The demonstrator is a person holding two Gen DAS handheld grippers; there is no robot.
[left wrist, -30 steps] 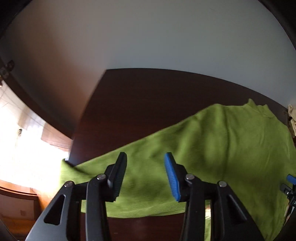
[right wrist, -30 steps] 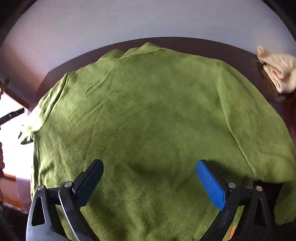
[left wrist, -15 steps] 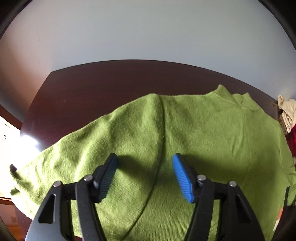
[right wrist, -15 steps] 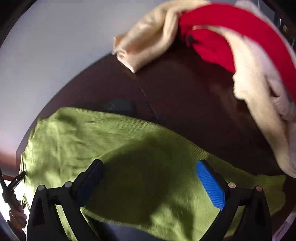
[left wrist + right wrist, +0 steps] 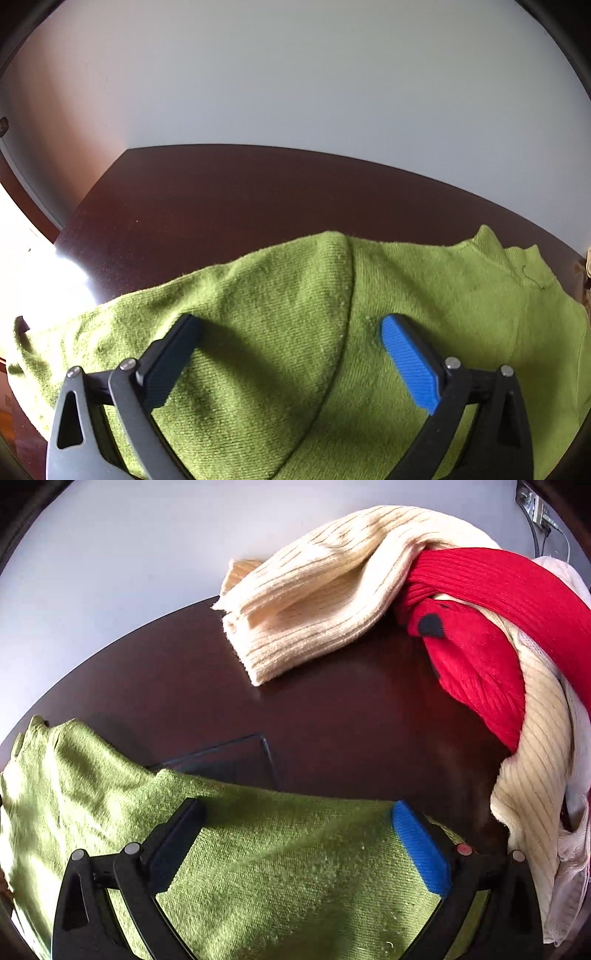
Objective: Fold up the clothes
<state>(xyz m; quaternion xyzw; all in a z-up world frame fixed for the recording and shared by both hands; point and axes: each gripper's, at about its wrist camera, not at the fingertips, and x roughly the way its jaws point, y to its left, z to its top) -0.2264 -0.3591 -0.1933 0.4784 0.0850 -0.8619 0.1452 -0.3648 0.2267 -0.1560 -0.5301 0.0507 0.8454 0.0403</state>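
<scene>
A green knit sweater (image 5: 295, 332) lies spread on the dark wooden table (image 5: 221, 192). My left gripper (image 5: 290, 328) hovers over its shoulder seam, where the sleeve joins the body. Its jaws are opening wide, and the pads press on nothing. In the right wrist view the same green sweater (image 5: 277, 856) fills the bottom, one sleeve running off to the right. My right gripper (image 5: 295, 812) stands open above that sleeve, near its upper edge, gripping nothing.
A pile of cream ribbed knitwear (image 5: 314, 590) and a red garment (image 5: 491, 613) sits at the back right of the table (image 5: 332, 731). A pale wall (image 5: 295, 74) rises behind the table's far edge. Bright sunlight glares at the left table edge (image 5: 55, 266).
The left gripper slid right along the sweater onto the shoulder seam and its jaws widened. The right gripper swung right, from the sweater's body to its right sleeve, bringing the clothes pile into view.
</scene>
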